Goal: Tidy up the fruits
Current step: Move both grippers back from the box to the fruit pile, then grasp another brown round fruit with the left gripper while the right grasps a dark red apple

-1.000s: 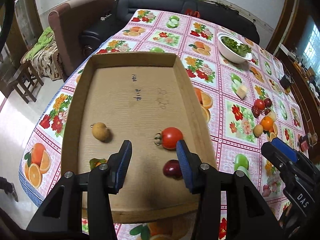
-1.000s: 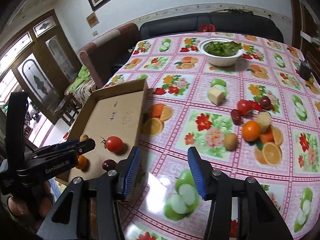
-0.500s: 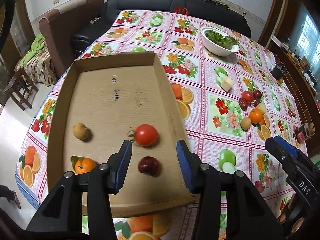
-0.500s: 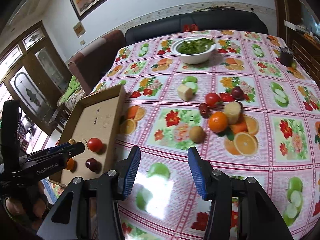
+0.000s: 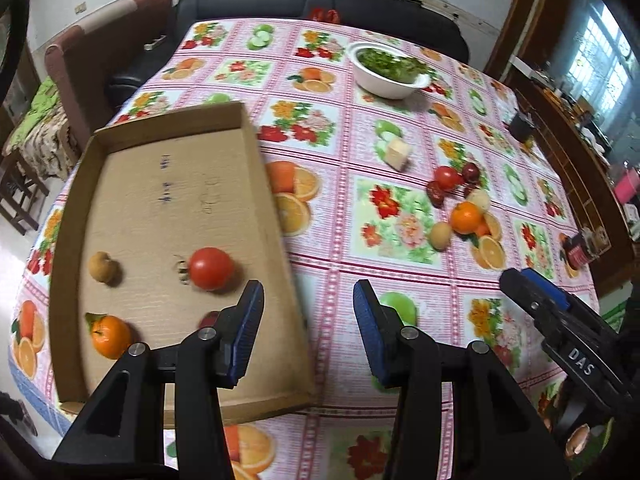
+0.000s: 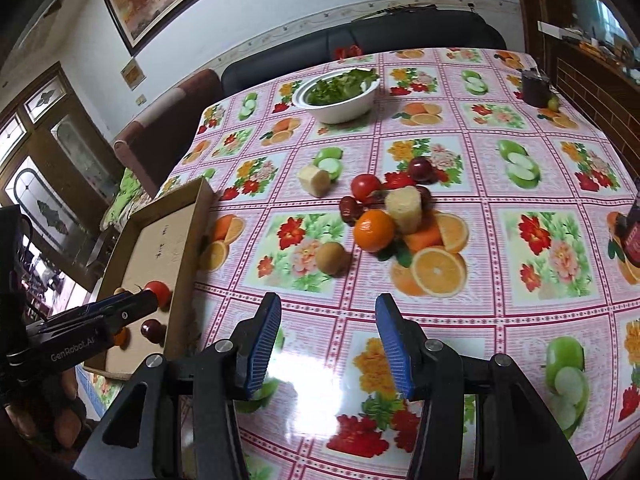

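A cardboard tray (image 5: 276, 200) lies on the table's left side and holds a red tomato (image 5: 211, 268), a brown fruit (image 5: 102, 266), an orange (image 5: 111, 336) and a dark red fruit (image 6: 152, 329). My left gripper (image 5: 308, 320) is open and empty over the tray's right wall. A fruit pile lies mid-table: an orange (image 6: 374, 230), a brown kiwi-like fruit (image 6: 331, 258), a tomato (image 6: 365, 186), dark red fruits (image 6: 349, 209) and a pale cut cylinder (image 6: 404, 209). My right gripper (image 6: 328, 340) is open and empty, short of the pile.
A white bowl of greens (image 6: 336, 96) stands at the far side. A pale cube (image 6: 314, 180) lies left of the pile. A dark cup (image 6: 534, 88) stands far right, a dark jar (image 6: 634, 236) at the right edge. A sofa (image 5: 320, 12) lies beyond the table.
My left gripper has swung right, from over the tray's fruits to its right wall. My right gripper has moved right, toward the fruit pile. Both stay open and empty.
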Action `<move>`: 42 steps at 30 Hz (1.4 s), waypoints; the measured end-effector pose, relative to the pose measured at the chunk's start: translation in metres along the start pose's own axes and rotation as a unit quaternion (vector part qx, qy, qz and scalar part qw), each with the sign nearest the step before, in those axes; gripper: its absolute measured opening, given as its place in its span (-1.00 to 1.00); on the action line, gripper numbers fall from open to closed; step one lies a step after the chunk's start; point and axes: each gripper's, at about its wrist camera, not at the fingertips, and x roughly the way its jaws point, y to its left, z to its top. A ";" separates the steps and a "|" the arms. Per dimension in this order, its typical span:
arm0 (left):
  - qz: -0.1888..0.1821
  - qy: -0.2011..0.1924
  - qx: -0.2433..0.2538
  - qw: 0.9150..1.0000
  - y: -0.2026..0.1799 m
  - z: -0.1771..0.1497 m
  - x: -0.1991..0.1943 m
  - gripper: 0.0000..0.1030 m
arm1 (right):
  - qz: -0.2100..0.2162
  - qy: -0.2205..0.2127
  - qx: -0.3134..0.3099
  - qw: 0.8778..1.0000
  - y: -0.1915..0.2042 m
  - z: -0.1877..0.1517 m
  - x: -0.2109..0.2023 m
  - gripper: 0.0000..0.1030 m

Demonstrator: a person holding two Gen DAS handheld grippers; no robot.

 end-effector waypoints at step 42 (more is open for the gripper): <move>-0.093 0.045 0.064 0.993 -0.104 0.034 0.105 -0.60 | -0.059 0.018 0.033 0.998 -0.079 0.111 0.116 -0.51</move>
